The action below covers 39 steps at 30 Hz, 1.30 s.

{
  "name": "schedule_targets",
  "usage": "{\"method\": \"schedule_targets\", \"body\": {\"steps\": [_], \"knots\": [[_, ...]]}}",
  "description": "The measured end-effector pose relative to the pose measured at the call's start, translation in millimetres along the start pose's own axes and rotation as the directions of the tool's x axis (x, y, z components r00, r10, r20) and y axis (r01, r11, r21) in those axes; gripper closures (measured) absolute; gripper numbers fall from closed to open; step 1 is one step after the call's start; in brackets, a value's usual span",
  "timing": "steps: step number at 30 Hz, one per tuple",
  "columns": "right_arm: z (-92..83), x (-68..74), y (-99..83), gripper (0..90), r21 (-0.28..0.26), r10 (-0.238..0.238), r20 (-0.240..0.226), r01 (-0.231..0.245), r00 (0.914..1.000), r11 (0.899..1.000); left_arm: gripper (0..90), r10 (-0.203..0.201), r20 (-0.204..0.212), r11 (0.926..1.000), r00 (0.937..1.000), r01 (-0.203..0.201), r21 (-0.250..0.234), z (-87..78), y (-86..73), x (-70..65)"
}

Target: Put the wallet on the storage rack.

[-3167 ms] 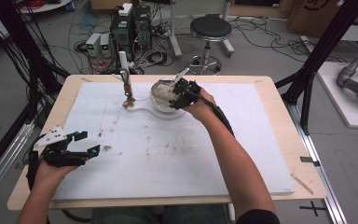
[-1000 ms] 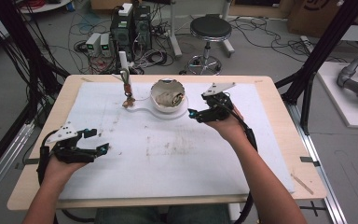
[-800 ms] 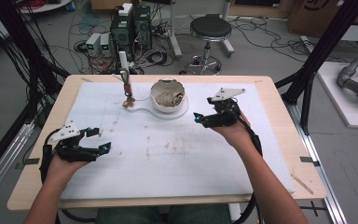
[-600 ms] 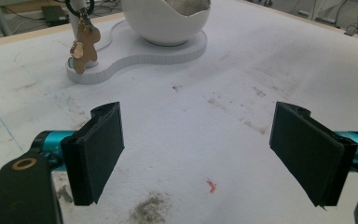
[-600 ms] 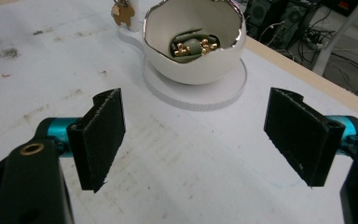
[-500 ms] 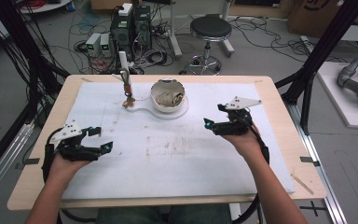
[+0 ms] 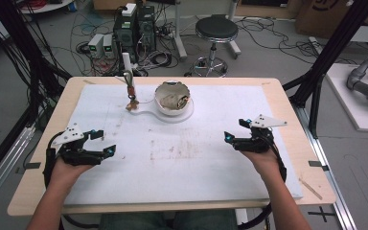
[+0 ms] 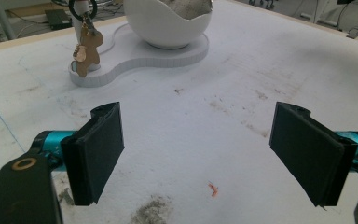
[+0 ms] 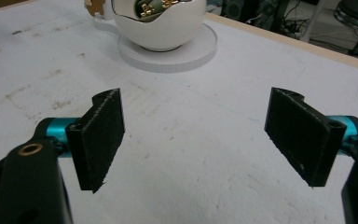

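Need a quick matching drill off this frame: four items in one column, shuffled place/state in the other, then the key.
Things:
1. left gripper
2. right gripper
3. egg-shaped bowl
4. gingerbread charm

Places or states:
A. hangs from a ring on the small post beside the bowl
B. open, low over the mat's right side
C. sits on the round end of the white base, far middle of the table
D. open, low over the mat's left side

Pairs: 1-D, 2-B, 3-C, 4-A

right gripper (image 7: 235,132): pulled off the white bowl (image 7: 173,97), now low over the mat's right side, well apart from bowl, jaws wide, nothing between
left gripper (image 7: 106,143): shifted slightly right and nearer the table's front edge
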State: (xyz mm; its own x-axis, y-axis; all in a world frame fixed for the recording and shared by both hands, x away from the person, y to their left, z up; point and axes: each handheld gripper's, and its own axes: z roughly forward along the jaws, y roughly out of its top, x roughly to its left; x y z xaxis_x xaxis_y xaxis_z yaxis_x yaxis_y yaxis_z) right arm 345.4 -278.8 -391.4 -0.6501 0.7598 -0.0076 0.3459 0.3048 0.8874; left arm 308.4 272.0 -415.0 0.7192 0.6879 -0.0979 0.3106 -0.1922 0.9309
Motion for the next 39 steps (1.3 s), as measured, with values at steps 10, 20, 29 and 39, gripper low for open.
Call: {"method": "schedule_targets", "body": {"steps": [10, 20, 29, 39], "knots": [[-11.6, -7.1, -19.4, 20.0, -0.028, 0.025, 0.023, -0.024, 0.9994, 0.999, 17.5, 0.003, 0.010, 0.9999, 0.9999, -0.003, -0.016, 7.9, 3.3, -0.7], [-4.6, -8.2, -27.3, 20.0, 0.009, 0.026, 0.024, -0.026, 0.9994, 1.000, 17.5, 0.014, 0.015, 0.9999, 0.9998, -0.014, -0.003, 8.0, 1.7, -3.2], [-3.8, -8.3, -28.0, 20.1, 0.022, 0.033, 0.028, -0.033, 0.9991, 0.999, 17.5, 0.011, 0.012, 0.9999, 0.9999, -0.011, -0.009, 8.3, 1.2, -2.1], [-0.5, -6.5, -28.2, 20.1, 0.040, 0.021, 0.025, -0.022, 0.9995, 0.999, 17.5, 0.014, 0.023, 0.9999, 0.9996, -0.014, 0.005, 10.9, 0.3, -1.7]]}}
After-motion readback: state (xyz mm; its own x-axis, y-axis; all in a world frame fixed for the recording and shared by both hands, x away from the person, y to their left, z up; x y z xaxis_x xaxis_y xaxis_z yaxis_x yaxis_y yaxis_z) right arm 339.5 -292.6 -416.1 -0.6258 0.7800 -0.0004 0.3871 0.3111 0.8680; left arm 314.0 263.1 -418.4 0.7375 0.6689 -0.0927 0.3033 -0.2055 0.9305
